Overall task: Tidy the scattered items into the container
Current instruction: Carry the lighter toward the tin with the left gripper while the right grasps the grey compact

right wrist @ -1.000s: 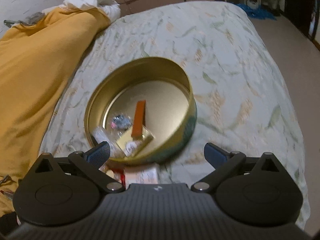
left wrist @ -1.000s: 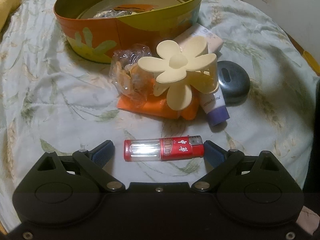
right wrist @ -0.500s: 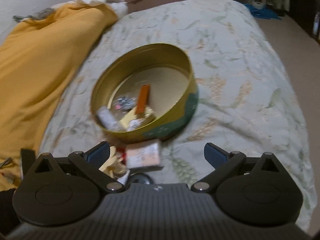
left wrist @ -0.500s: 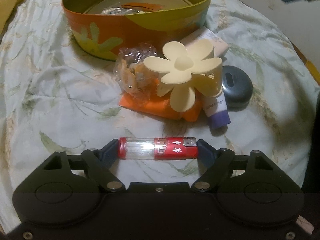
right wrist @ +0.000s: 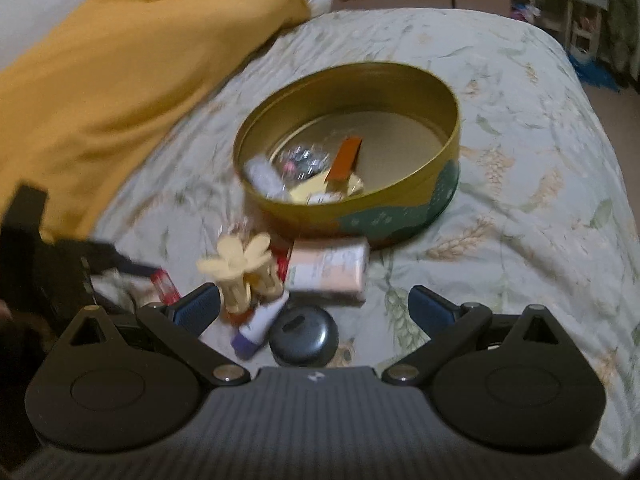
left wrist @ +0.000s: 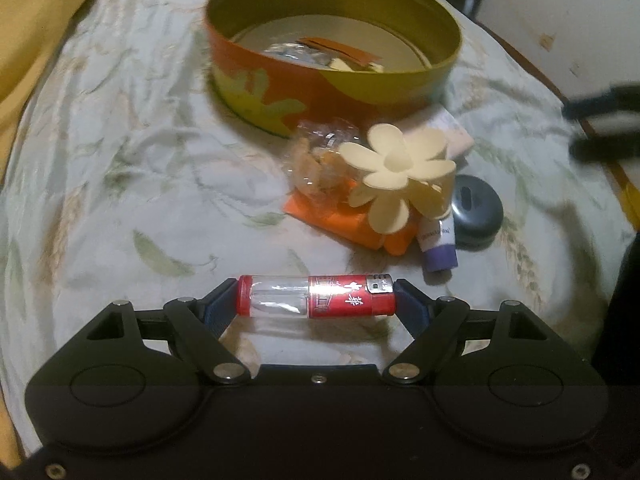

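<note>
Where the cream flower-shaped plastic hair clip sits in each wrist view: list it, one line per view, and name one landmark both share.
Left wrist view: the cream flower-shaped plastic hair clip lies right of centre, on the orange packet, nearer the camera than the tin.
Right wrist view: the clip is lower left, blurred, just above the left blue pad.
Shared landmark: the round gold-lined metal tin.

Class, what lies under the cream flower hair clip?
The flower hair clip rests on an orange packet, a clear wrapped snack bag and a purple-capped tube. The parts beneath its petals are hidden.
</note>
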`<state>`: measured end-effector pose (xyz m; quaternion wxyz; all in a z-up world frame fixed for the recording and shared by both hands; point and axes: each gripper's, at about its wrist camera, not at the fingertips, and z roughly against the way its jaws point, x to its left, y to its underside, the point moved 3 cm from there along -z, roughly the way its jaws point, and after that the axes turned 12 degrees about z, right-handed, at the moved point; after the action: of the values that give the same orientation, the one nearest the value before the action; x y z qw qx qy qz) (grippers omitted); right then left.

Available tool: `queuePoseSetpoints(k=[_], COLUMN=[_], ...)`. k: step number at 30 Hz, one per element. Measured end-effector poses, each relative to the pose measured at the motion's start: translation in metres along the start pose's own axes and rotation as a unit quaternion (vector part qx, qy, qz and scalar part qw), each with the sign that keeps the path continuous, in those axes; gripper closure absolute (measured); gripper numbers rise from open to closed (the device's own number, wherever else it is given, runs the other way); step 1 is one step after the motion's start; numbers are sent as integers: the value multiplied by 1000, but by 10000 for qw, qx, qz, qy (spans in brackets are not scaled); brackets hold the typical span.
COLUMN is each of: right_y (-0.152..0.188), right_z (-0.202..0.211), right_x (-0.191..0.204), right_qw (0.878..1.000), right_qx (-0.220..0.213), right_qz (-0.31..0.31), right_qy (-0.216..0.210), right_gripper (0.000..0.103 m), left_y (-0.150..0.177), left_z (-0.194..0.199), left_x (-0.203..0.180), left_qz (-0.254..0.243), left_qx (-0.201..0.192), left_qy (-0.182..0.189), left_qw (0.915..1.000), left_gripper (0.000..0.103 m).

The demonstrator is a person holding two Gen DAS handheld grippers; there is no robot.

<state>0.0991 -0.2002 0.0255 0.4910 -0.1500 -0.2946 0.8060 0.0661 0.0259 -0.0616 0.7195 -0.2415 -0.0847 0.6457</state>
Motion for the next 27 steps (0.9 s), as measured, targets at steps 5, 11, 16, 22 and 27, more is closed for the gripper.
queuePoseSetpoints(k=[5, 11, 16, 22, 27], right_y=[8, 15, 16, 18, 17], right_z=[-13, -31, -46, -59, -71], right_x=[10, 25, 29, 27, 30], right_qw=[9989, 9935, 9906, 9884, 9838], right_qx=[331, 573, 732, 921, 1090], right_qz=[317, 961, 1148, 1204, 1419], right_qy=[99, 197, 148, 111, 103], right_gripper=[0, 0, 1, 7, 12], left_y=[1, 2, 2, 2, 1], left_z=[9, 28, 41, 55, 67], left_x=[7, 12, 16, 20, 24], left_qz=[299, 512, 705, 852, 1036], left_qx=[-134, -330, -470, -585, -707], left_qy=[-80, -100, -189, -322, -389], left_qw=[9994, 9981, 9962, 9941, 9913], left_gripper=[23, 23, 23, 23, 23])
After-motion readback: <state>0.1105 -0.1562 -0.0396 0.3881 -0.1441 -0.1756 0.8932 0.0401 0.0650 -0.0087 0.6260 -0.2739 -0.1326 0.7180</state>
